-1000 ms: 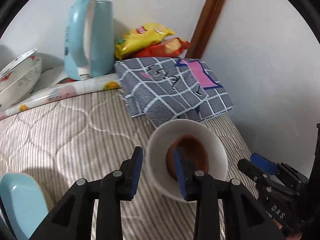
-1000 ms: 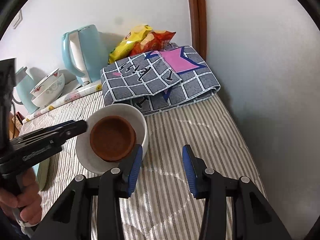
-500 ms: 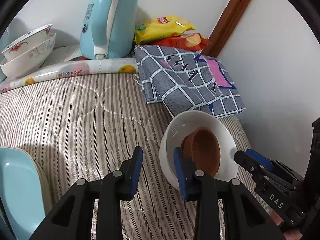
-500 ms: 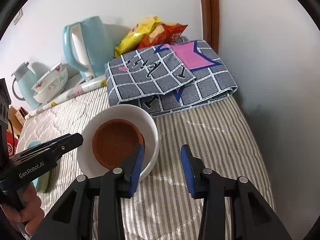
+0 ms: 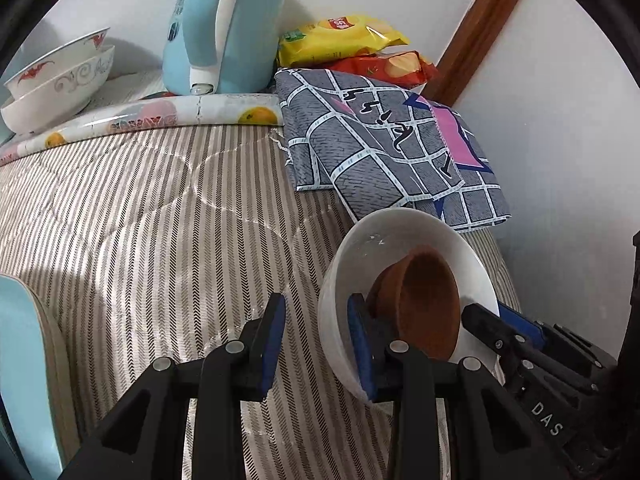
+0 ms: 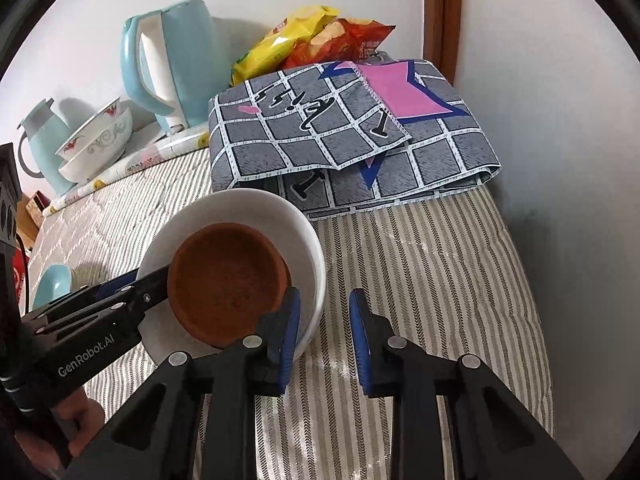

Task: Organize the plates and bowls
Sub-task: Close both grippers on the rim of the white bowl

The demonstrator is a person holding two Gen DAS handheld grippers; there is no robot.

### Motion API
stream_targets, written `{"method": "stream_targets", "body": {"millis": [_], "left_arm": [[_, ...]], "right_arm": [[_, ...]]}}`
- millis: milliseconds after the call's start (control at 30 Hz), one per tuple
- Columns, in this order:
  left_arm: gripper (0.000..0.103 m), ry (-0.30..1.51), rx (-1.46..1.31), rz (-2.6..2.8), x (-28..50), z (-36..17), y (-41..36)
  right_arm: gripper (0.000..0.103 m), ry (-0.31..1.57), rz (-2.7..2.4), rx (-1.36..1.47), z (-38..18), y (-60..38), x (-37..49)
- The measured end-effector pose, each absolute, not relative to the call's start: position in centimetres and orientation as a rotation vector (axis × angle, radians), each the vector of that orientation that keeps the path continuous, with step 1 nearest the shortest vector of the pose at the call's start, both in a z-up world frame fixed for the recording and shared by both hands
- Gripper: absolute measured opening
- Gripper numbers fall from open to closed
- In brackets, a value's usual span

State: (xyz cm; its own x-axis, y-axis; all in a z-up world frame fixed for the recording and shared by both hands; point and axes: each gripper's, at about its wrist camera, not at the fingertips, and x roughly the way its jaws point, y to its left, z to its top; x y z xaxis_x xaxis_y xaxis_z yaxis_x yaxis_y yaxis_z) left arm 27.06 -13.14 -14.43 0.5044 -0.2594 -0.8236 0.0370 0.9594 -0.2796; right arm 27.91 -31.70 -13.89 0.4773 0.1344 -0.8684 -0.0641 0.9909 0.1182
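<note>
A white bowl [image 5: 362, 240] [image 6: 256, 208] holds a tilted brown clay dish [image 5: 428, 300] [image 6: 228, 280] on the striped bed cover. My left gripper [image 5: 316, 336] is open, its right finger inside the bowl and its left finger outside the rim. My right gripper [image 6: 324, 332] is open, its left finger inside the bowl's near rim and its right finger outside. Two stacked patterned bowls [image 5: 60, 80] [image 6: 96, 144] stand at the far left. A light blue plate [image 5: 20, 360] [image 6: 52, 284] lies at the left.
A blue kettle [image 5: 224, 28] [image 6: 172, 60], snack bags [image 5: 344, 40] [image 6: 308, 40] and a folded grey checked cloth [image 5: 384, 144] [image 6: 352, 132] lie at the back. A white wall [image 6: 560, 120] bounds the right. A teal flask [image 6: 40, 140] stands far left.
Both grippers have closed in on the white bowl, and each now has one finger inside its rim. The brown dish has tilted up inside the bowl.
</note>
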Motion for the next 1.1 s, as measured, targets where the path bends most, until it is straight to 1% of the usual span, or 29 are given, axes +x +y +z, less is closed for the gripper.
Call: {"method": "stream_targets", "body": {"millis": [167,333,733,800,900,933,967,1033,1100], "left_arm": [[0.030,1.048,-0.216,-0.187,27.3,-14.8,-13.7],[0.031,1.061,-0.217,-0.177,27.5,-15.3,-13.9],[0.031,1.056,-0.260,-0.191,27.6,-15.7,-13.3],[0.027,1.050,-0.266,-0.199,27.6,-15.7,-13.3],[0.017,1.033,-0.248,-0.211,27.4,-15.4,-13.9],[0.017,1.027,-0.234,-0.208,27.4,-15.3,-14.2],[0.017,1.027,-0.218,-0.204,27.4,-15.3,-14.5],[0.017,1.033,-0.234,-0.213,27.5,-15.3,-14.2],[0.016,1.034,-0.239,-0.224,27.5,-15.3,-14.0]], "right_arm": [[0.025,1.075,0.113,0.043,-14.2,-31.3,28.3],[0.031,1.091,0.089,0.023,-14.6,-31.4,28.9],[0.032,1.085,0.091,0.062,-15.3,-31.7,29.5],[0.032,1.074,0.088,0.078,-15.3,-31.8,29.4],[0.022,1.061,0.099,0.075,-15.3,-31.4,29.2],[0.014,1.056,0.108,0.063,-15.2,-31.1,29.2],[0.011,1.055,0.114,0.053,-15.2,-30.7,29.2],[0.011,1.055,0.092,0.033,-15.1,-30.2,29.2],[0.011,1.058,0.087,0.090,-15.1,-30.8,29.1]]}}
